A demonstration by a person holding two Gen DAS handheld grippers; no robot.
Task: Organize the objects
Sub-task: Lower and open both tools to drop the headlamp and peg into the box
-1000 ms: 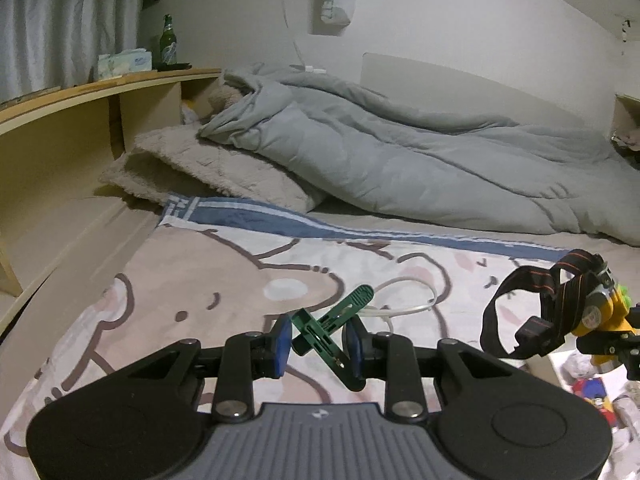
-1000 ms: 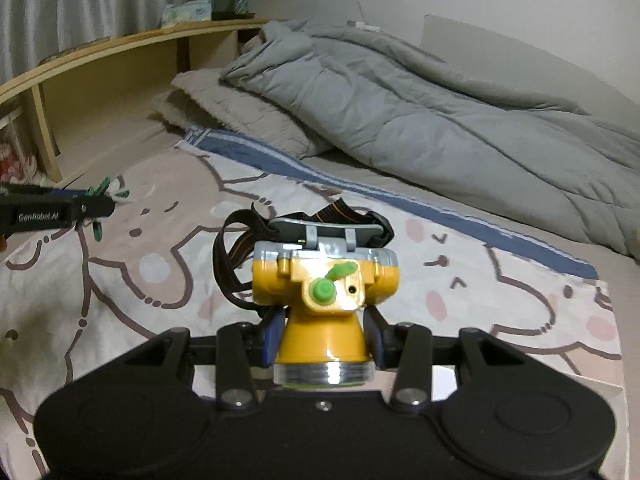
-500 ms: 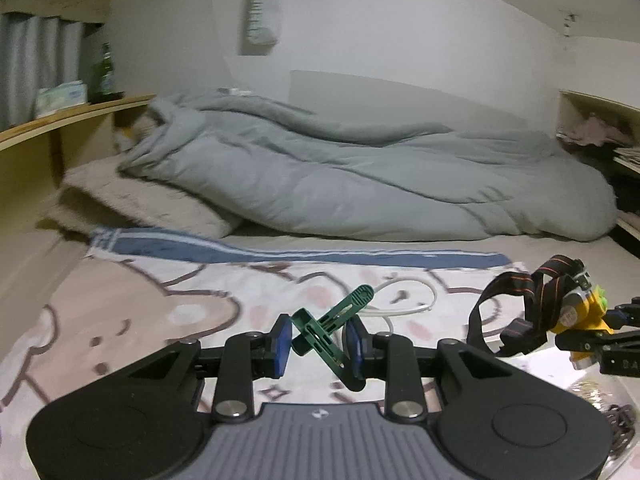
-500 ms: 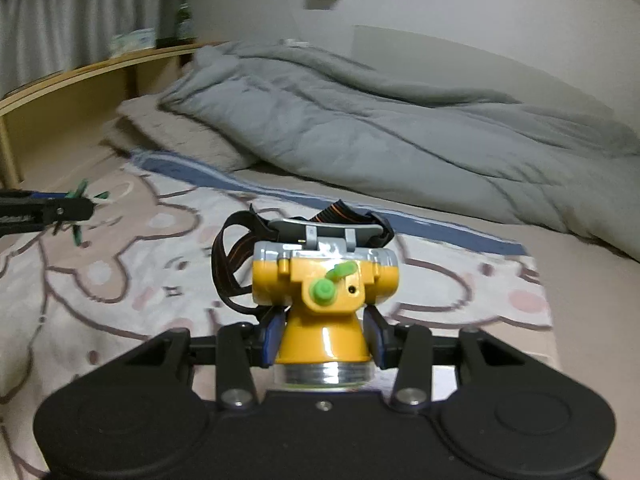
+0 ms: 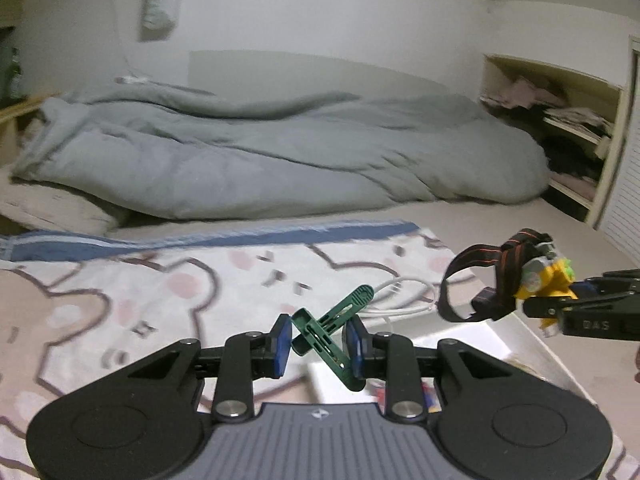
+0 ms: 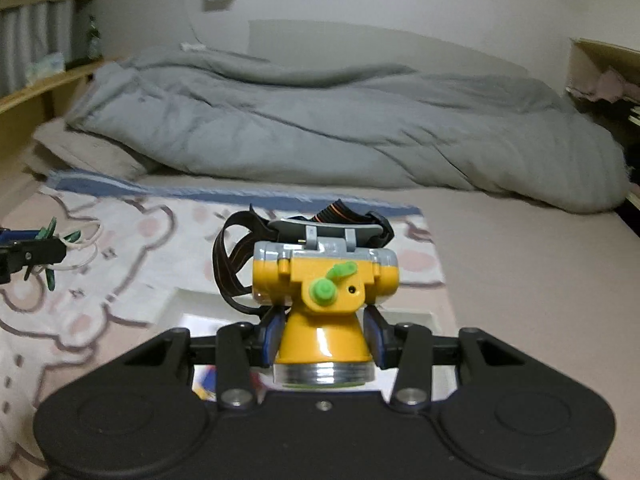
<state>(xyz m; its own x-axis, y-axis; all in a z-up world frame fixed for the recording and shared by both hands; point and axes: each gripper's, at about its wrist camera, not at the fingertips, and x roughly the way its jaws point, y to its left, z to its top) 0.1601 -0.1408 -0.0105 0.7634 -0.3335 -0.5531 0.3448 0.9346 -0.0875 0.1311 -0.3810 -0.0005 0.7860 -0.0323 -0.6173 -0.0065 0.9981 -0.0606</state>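
Observation:
My left gripper (image 5: 319, 340) is shut on a dark green plastic clip (image 5: 332, 330), held crosswise between the blue pads above the bed. My right gripper (image 6: 324, 332) is shut on a yellow headlamp (image 6: 325, 280) with a green knob and a black-and-orange strap (image 6: 228, 256) hanging behind it. In the left wrist view the headlamp (image 5: 540, 276) and the right gripper (image 5: 576, 312) show at the right edge. In the right wrist view the left gripper (image 6: 36, 250) with the green clip (image 6: 50, 236) shows at the far left. A white box (image 5: 480, 334) lies below both grippers.
A cartoon-bear sheet (image 5: 140, 280) covers the near bed. A white cable loop (image 5: 404, 300) lies on it. A rumpled grey duvet (image 5: 260, 156) fills the back. A wooden shelf (image 6: 36, 92) runs along the left and an open cupboard (image 5: 560, 120) stands at the right.
Both grippers swung to the right across the bed with their loads still held. The left shelf slid out of the left wrist view, and the right cupboard and white box came into view.

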